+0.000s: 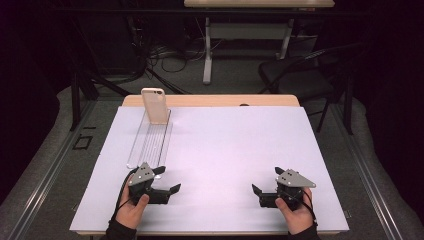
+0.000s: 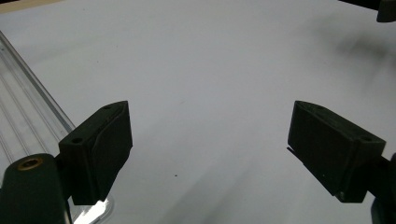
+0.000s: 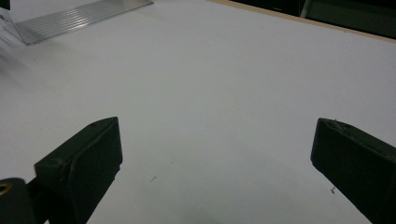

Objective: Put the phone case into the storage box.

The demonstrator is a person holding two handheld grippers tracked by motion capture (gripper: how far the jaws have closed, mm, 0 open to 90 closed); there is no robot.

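1. The left claw (image 1: 167, 181) rests low on the white surface (image 1: 225, 150) at the near left, spread wide with nothing between its jaws; the left claw's own view shows both black jaws well apart over bare white
2. The right claw (image 1: 267, 186) sits at the near right, likewise released and empty, its jaws wide in its own view
3. The phone (image 1: 154, 105) stands upright at the far left of the surface, propped in the far end of a clear ribbed stand (image 1: 150, 142) that runs back toward the left claw
4. The phone looks stiff, fairly light, smooth and slippery on its faces, with glass that could crack if it tips or drops
5. Best hold, I judge, is across its two long side edges near the middle, squeezed gently, then lifted straight up out of the groove
6. The stand looks light and may slide or lift along with it, so the other claw could steady it
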